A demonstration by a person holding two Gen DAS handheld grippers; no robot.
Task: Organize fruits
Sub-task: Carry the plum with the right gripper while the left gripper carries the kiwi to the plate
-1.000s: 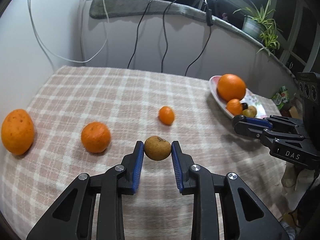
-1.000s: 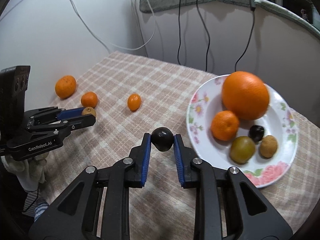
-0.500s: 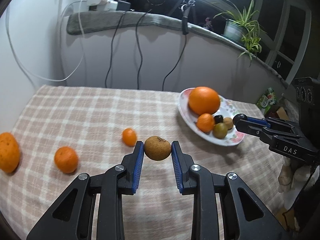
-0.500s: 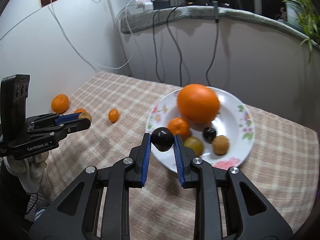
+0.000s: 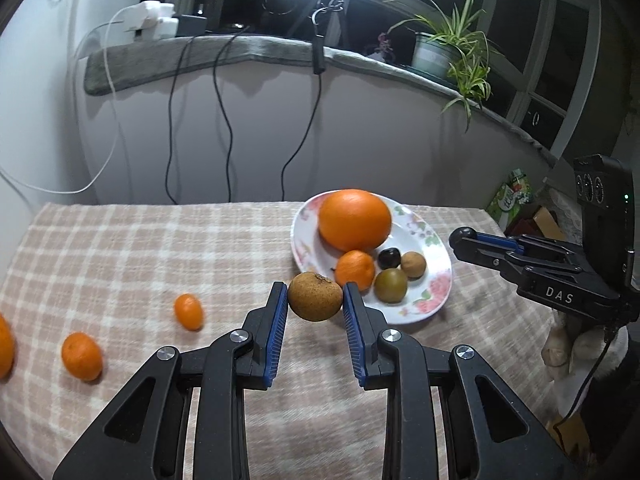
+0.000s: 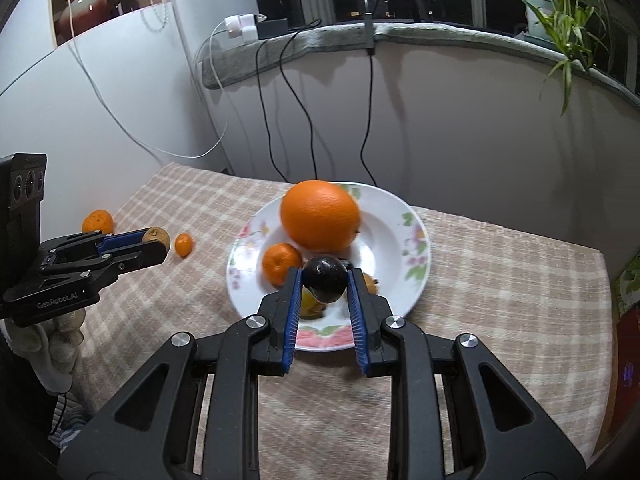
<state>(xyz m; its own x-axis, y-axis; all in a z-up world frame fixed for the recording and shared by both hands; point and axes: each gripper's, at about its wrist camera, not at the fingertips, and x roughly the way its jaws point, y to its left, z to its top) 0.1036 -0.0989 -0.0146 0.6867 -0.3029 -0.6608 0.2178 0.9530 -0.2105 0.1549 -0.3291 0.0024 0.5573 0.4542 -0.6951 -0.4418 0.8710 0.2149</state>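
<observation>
Checked cloth covers my desk (image 5: pixel 120 248), which sits under a grey sill with cables hanging down the wall behind.

Nearest me, my left gripper (image 5: pixel 315 300) is clenched on a brown fruit (image 5: pixel 315 297), held off the cloth just short of the plate's near-left rim. From the right wrist view, my right gripper (image 6: pixel 324 284) grips a dark fruit (image 6: pixel 325 278) above the plate's near half, with the pads pressing its sides.

To my left on the cloth lie three loose pieces: a mandarin (image 5: pixel 81 356) near the left edge, a small oval orange fruit (image 5: pixel 188 311) nearer the middle, and part of a larger orange (image 5: pixel 5 346) cut off at the left edge of the view.

Past the grippers, the flowered plate (image 5: pixel 438 280) rests toward the right side of the desk. On it I see a big orange (image 5: pixel 354 219) at the far side, a second mandarin (image 5: pixel 355 269) in front of it, a greenish fruit (image 5: pixel 390 285) by the near rim, a small dark fruit (image 5: pixel 389 258) and a small brown one (image 5: pixel 413 265) touching each other just behind that.

Farthest back, a potted plant (image 5: pixel 434 50) stands on the sill at the right, and white chargers (image 5: pixel 154 24) sit at its left end.
</observation>
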